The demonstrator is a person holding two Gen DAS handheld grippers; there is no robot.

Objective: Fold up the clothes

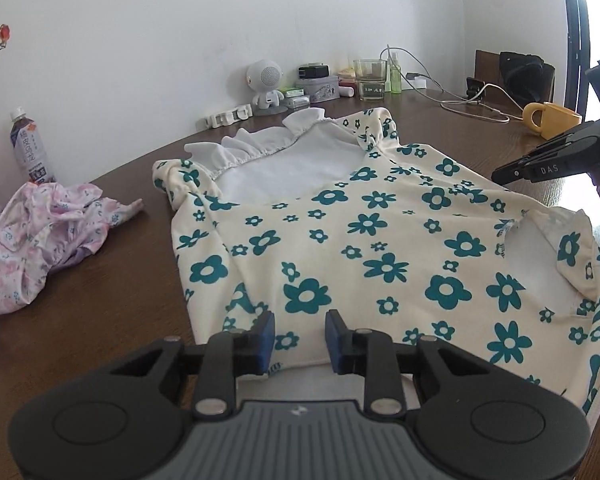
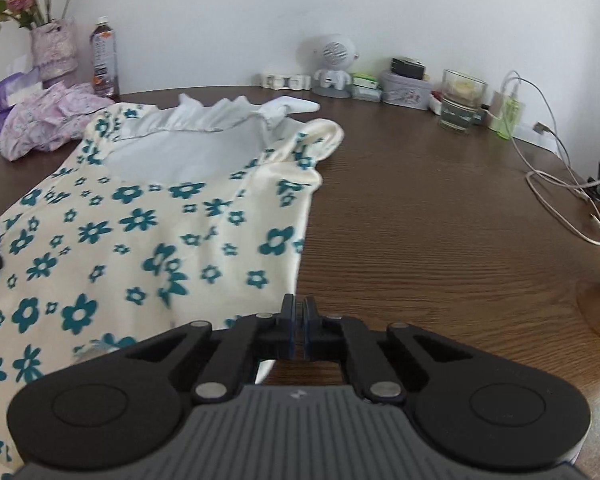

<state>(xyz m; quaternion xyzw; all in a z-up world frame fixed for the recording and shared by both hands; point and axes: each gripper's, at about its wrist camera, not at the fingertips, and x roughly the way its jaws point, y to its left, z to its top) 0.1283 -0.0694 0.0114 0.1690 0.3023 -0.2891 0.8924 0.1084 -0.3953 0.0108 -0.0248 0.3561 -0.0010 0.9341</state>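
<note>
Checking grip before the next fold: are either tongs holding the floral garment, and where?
Nothing seems held. The left tongs stand open over the floral garment's near hem; the right tongs are shut at its side edge, no cloth visible between them.

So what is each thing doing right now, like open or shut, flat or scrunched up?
Flowered garment: spread flat on the table, not yet folded.
Pink clothes: crumpled in a heap.
Left gripper: open, above the garment's near edge.
Right gripper: shut, holding nothing.
Bottle: upright, capped.
Yellow mug: upright.
</note>
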